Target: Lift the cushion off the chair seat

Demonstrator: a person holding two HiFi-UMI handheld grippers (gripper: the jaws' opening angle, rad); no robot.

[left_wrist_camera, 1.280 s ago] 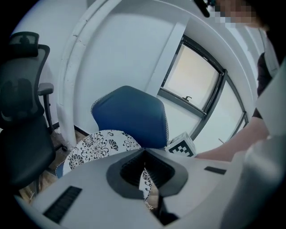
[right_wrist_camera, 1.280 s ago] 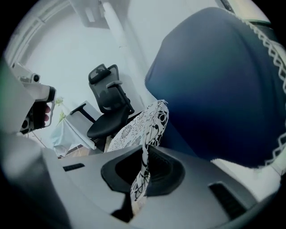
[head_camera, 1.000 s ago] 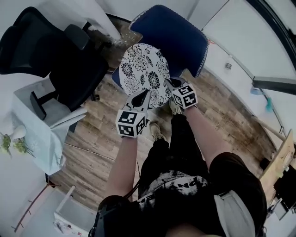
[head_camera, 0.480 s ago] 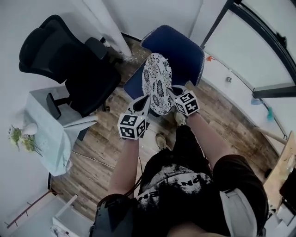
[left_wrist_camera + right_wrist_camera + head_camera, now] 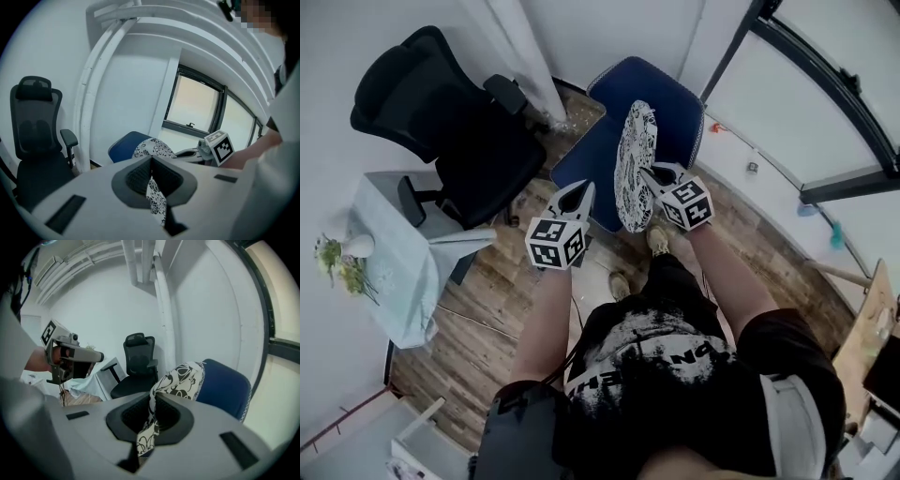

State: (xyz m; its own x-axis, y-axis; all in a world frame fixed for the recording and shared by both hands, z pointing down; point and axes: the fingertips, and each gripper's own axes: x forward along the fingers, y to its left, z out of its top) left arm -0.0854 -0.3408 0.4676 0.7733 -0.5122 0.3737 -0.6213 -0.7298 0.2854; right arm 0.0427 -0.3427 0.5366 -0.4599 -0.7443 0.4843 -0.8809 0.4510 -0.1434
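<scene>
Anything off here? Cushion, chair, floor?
Nothing spilled or damaged. One oddity: the cushion hangs on edge, nearly upright, off the blue chair. It is pinched only by the thin fabric at its rim, in the left claw and the right claw.

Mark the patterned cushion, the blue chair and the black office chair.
patterned cushion (image 5: pixel 634 159): head view, its floral face.
blue chair (image 5: pixel 666 94): head view, backrest.
black office chair (image 5: pixel 486 155): head view, seat.
</scene>
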